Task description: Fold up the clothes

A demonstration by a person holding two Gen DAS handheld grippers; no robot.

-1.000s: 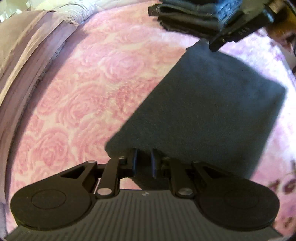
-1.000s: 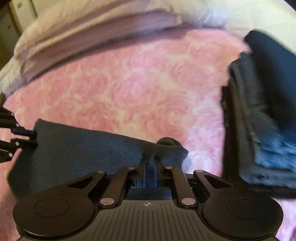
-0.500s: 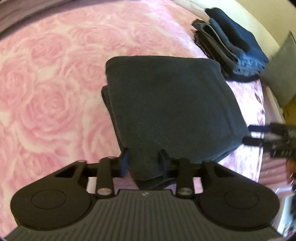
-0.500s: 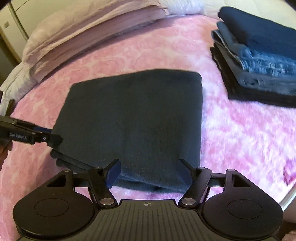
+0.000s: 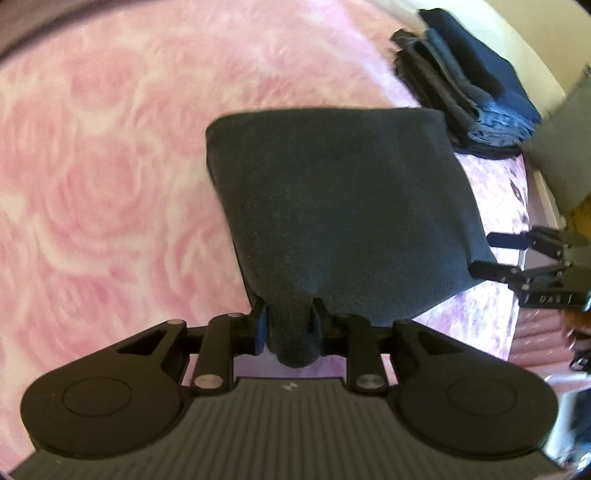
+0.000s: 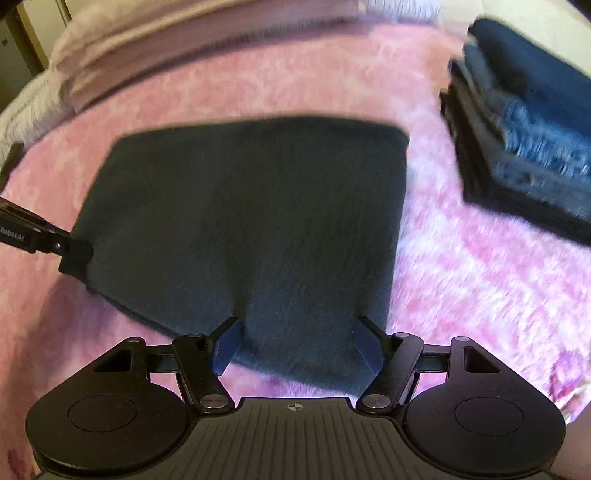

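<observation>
Left gripper (image 5: 290,323) pinching folded dark cloth (image 5: 343,206), right gripper (image 6: 295,341) wide astride it, clothes stack (image 6: 524,147) nearby.

Bed (image 6: 258,92): covered by a pink blanket (image 5: 110,166) with a rose pattern. The pattern is sharp in neither view.

Pillows (image 6: 166,40): pale mauve, lying along the far edge of the blanket in the right wrist view. A white ribbed cover (image 6: 26,110) lies beside them at the left.

Grey cushion (image 5: 565,147): at the right edge of the left wrist view, near the bed's edge.

Wall (image 5: 517,33): cream, behind the bed.

Wooden frame (image 6: 33,48): upper left corner of the right wrist view; its kind cannot be told.
</observation>
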